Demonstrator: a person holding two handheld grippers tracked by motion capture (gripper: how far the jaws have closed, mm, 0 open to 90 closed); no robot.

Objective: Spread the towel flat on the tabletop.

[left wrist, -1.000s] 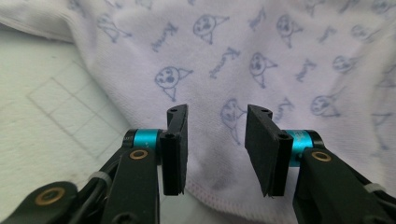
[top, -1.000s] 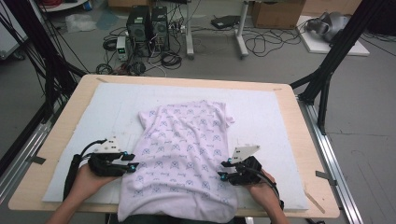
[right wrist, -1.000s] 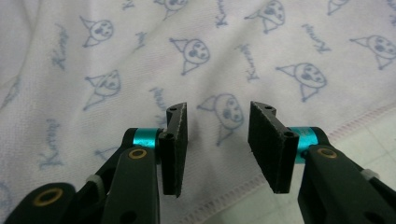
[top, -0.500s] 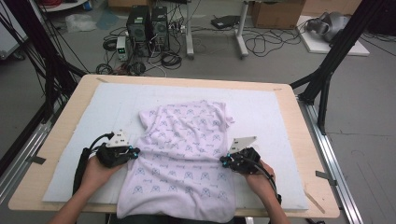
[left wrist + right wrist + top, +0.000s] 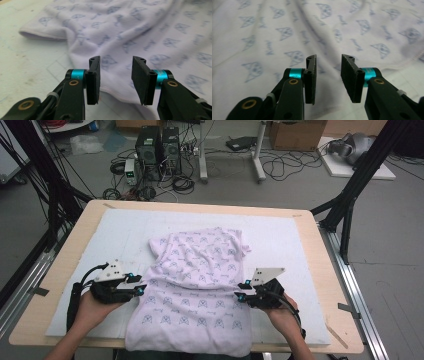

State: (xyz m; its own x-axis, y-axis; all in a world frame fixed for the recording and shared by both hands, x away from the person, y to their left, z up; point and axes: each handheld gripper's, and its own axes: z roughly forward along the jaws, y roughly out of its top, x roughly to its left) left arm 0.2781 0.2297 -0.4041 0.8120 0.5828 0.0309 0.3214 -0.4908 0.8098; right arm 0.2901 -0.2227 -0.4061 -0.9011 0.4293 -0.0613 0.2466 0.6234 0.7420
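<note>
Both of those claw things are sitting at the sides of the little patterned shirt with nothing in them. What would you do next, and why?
Probably lower both and pinch the shirt's side edges again. The left gripper and right gripper have just been opening; nothing sits between their pads, and each hovers over a side hem. The shirt lies rumpled on the white mat, its hem hanging over the near table edge, so it likely still needs pulling flat.

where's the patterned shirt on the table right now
In the high view the patterned shirt lies flat mid-table on the white mat, hem toward the person, between the left gripper and the right gripper.
</note>
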